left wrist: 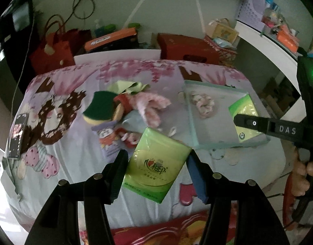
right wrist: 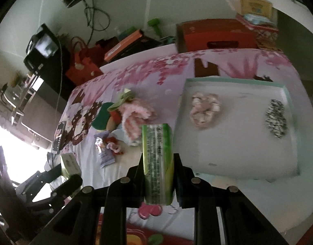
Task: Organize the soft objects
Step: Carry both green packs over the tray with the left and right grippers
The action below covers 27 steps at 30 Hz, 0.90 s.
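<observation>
- Your left tool (left wrist: 156,159) is clenched flat-wise on a green plastic-wrapped tissue pack (left wrist: 156,163), tilted and lifted clear of the cartoon-print bedsheet (left wrist: 74,149), just short of the near-left corner of the shallow white tray with a mint-green rim (left wrist: 213,146).
- Your right tool (right wrist: 157,163) pinches a second green tissue pack (right wrist: 158,163) edge-on by its narrow faces, hovering just off the tray's near-left edge; that upright grip probably lets it drop in beside what already lies there.
- The tray looks like the collecting place, which would explain both packs heading for it.
- Only the right wrist view shows the tray floor fully: a pink-and-white fabric scrunchie (right wrist: 204,110) toward its far-left part and a black-and-white patterned scrunchie (right wrist: 276,120) toward its right rim.
- Only the left wrist view shows clearly what remains left of the tray: a green-and-yellow sponge (left wrist: 99,108) and a pink fluffy plush piece (left wrist: 150,108) in a heap.
</observation>
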Each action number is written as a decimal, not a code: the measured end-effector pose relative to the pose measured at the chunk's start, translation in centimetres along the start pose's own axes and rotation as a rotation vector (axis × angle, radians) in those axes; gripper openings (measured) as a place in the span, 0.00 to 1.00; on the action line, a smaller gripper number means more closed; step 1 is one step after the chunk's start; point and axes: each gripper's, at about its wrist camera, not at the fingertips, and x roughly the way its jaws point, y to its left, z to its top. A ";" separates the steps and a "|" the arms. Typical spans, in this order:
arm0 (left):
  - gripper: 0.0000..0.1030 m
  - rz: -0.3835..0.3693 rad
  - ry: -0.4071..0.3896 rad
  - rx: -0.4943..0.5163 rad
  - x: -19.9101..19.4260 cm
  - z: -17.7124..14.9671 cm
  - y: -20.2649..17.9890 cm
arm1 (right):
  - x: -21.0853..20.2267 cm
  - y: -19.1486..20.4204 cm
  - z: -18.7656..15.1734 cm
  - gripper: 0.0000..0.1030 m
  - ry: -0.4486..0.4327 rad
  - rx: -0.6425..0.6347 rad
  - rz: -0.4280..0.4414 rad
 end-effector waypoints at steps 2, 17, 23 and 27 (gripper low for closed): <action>0.58 -0.003 -0.003 0.015 0.0 0.3 -1.0 | -0.5 -1.4 -0.2 0.24 -0.006 0.018 -0.005; 0.58 -0.021 0.023 0.158 2.9 2.9 -10.7 | -1.3 -12.7 -1.2 0.24 -0.007 0.182 -0.037; 0.59 -0.022 0.060 0.198 5.6 3.7 -13.6 | -0.1 -16.4 -1.1 0.24 0.013 0.227 -0.046; 0.59 -0.018 0.082 0.208 7.5 4.4 -14.8 | 1.0 -18.6 -0.7 0.24 0.023 0.244 -0.056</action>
